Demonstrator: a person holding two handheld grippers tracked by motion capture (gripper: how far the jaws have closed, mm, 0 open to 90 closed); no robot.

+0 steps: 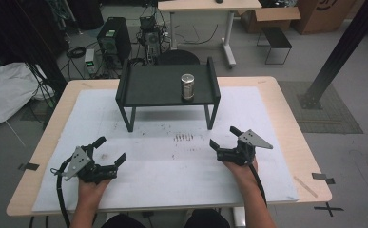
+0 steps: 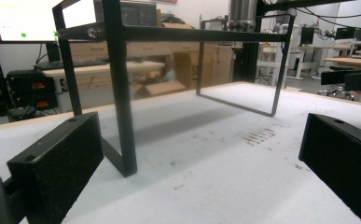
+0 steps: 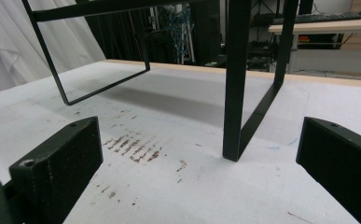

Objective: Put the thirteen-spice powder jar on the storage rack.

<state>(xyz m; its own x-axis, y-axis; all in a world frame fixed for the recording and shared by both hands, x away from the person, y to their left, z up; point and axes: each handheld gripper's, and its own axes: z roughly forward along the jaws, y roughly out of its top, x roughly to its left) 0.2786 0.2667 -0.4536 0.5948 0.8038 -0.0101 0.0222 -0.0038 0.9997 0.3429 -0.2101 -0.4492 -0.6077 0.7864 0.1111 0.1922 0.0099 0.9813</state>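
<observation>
On mat, both grippers [image 1: 110, 149] [image 1: 222, 137] wide, empty.

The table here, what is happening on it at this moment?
A person holds the left gripper and the right gripper, both open and empty, low over the white mat. Nothing is being handled. A metal can stands upright on the black stand at the far side.

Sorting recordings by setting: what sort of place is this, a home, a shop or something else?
Probably a lab or workshop, not a home: a computer tower with tangled cables on the floor, cardboard boxes against the wall, and a lit monitor beyond the table.
</observation>
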